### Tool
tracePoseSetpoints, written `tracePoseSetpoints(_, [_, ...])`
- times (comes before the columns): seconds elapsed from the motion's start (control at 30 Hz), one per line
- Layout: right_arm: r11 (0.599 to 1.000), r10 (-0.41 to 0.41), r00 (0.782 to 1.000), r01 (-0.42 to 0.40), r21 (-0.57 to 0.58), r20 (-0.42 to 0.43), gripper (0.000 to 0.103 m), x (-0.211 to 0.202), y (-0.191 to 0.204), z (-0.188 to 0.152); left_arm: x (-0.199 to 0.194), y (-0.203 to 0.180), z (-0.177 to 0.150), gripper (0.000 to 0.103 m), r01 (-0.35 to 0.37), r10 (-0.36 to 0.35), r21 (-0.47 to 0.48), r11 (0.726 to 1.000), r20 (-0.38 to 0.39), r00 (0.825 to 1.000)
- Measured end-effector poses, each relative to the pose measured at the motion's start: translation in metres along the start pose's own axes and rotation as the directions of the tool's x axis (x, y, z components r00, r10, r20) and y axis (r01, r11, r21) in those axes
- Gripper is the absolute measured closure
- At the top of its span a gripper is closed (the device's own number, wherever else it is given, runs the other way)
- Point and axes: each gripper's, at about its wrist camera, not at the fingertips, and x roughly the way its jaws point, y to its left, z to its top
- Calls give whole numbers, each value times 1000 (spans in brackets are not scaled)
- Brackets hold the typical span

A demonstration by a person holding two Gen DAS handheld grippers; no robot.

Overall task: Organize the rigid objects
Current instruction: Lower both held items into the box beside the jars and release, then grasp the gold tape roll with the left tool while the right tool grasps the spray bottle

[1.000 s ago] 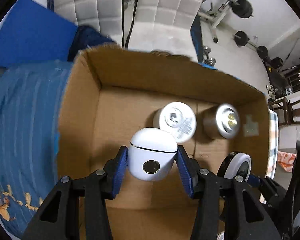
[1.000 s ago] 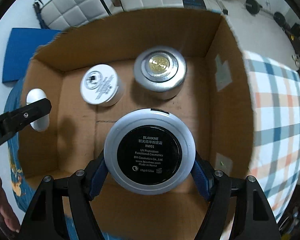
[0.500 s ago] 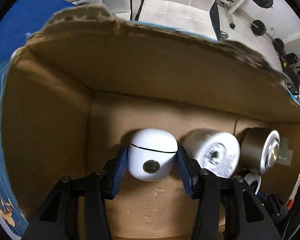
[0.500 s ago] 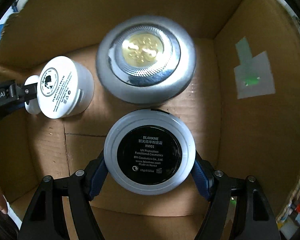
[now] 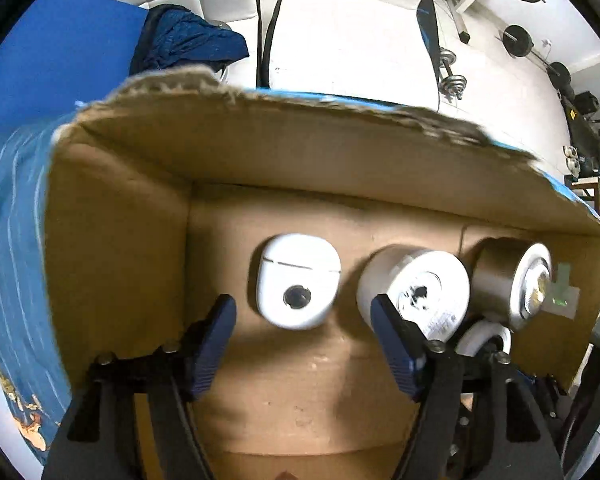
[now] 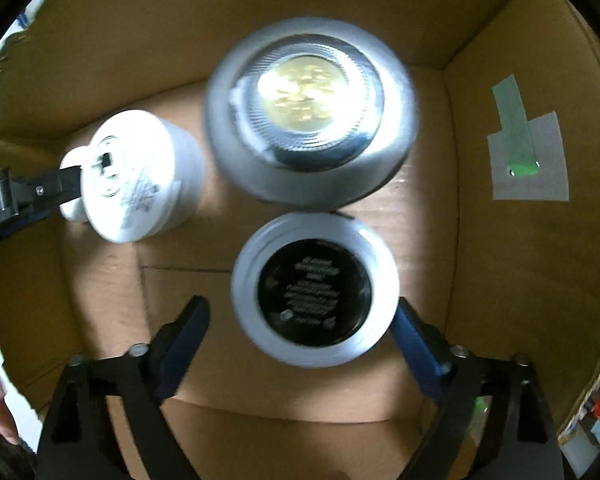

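A white earbud case lies on the floor of the cardboard box, just beyond my open left gripper; its blue pads stand clear on both sides. A white jar and a silver jar with a gold top lie to its right. In the right wrist view a white compact with a black label rests on the box floor between the fingers of my open right gripper; the left pad is apart from it. The silver jar and white jar lie beyond.
The box walls close in on all sides. A blue patterned cloth lies left of the box. White padded chairs and gym weights stand behind. The left gripper's finger reaches in by the white jar.
Both grippers have opened. The left let go of the earbud case and the right let go of the compact; both objects now rest on the box floor.
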Motion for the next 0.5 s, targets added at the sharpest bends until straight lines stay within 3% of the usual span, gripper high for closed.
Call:
tracePoseSetpoints(0.23, [1000, -8, 998, 9, -18, 65, 0, -30, 14, -18, -35, -7, -23, 7, 14, -15, 14, 1000, 66, 998])
tracePoseSetpoints(0.5, [1000, -12, 989, 14, -13, 145, 0, -68, 9, -53, -74, -5, -79, 7, -13, 3, 58, 998, 163, 987])
